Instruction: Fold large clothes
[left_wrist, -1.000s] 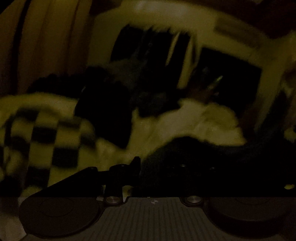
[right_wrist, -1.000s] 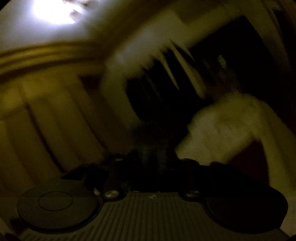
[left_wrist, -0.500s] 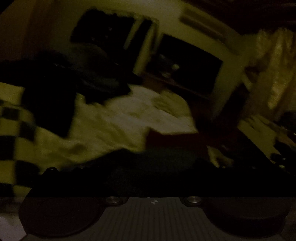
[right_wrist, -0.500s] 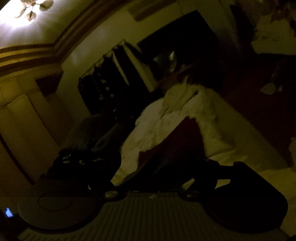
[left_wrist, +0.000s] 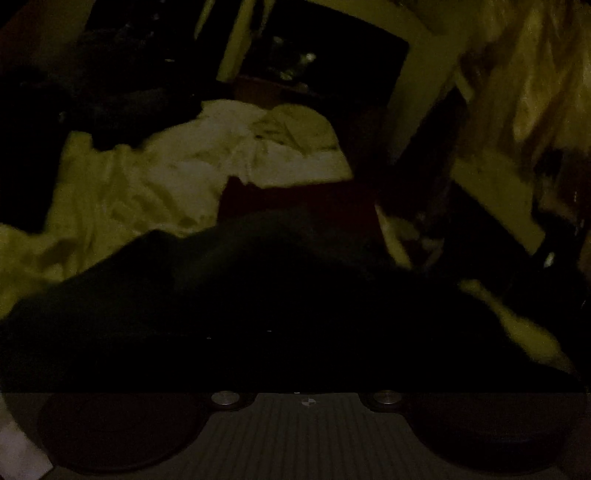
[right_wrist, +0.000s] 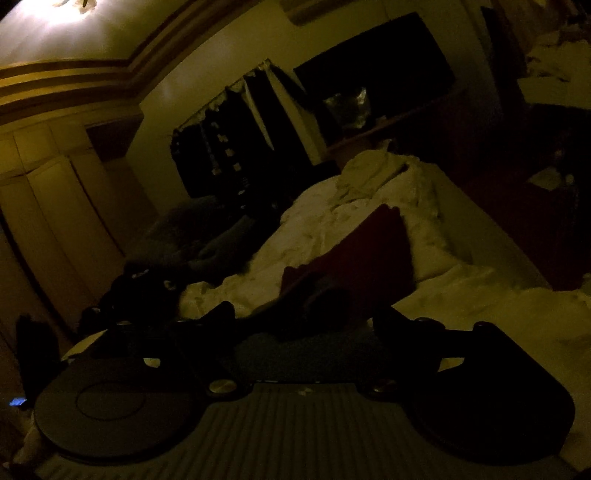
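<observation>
Left wrist view: the left claw (left_wrist: 295, 354), lost in darkness, is closing; its grip cannot be told. A large dark garment (left_wrist: 229, 295) lies across the rumpled pale bed (left_wrist: 177, 173). The right claw (right_wrist: 299, 332) is opening over dark cloth beside a dark red cloth (right_wrist: 369, 251).

Left wrist cam: low, close over dark garment (left_wrist: 280, 302), facing fwd across pale rumpled bedding (left_wrist: 155, 177) twd far wall w/ dark window (left_wrist: 332, 55). Right wrist cam: tilted, set further back, bed (right_wrist: 369, 214) mid-frame, wardrobe (right_wrist: 55, 206) at left, ceiling light (right_wrist: 70, 7) top left. Shared: bedding, red cloth (right_wrist: 365, 254), window wall.
</observation>
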